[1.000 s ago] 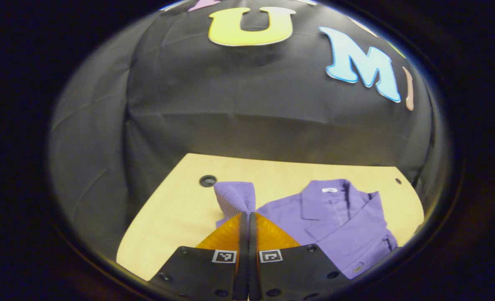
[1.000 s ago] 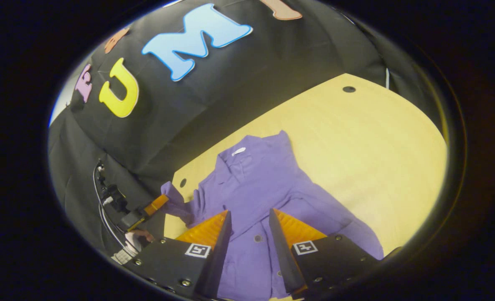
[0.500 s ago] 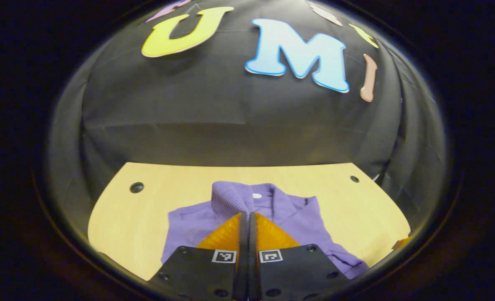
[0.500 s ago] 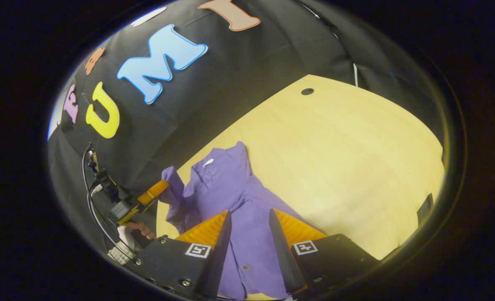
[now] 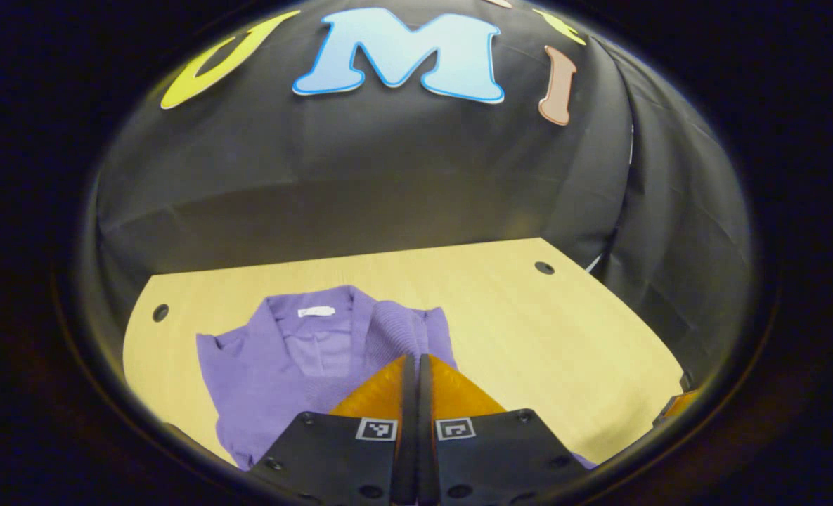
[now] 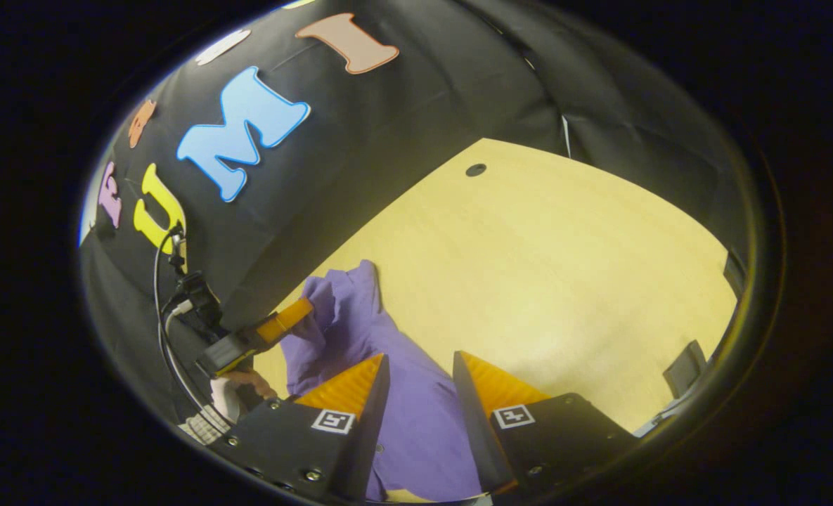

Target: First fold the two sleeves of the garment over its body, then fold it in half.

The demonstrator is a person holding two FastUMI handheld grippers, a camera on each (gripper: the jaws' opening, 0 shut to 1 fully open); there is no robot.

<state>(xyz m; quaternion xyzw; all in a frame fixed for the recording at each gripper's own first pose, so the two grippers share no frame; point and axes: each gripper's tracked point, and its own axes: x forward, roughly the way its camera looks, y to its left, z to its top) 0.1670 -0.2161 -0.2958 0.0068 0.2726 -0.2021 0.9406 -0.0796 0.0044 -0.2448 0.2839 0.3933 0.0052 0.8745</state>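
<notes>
Counted one purple shirt [image 5: 282, 358], flat near tabletop [image 5: 528, 330] left edge, and one sleeve [image 5: 395, 334] pinched by left gripper [image 5: 413, 360], raised over collar. Noted right gripper [image 6: 420, 362] parted, empty, above shirt body. Logged two tabletop holes.

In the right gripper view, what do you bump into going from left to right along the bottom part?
Left hand-held gripper pinching the purple sleeve → purple garment → bare wooden table → dark object at the table's right edge.
</notes>
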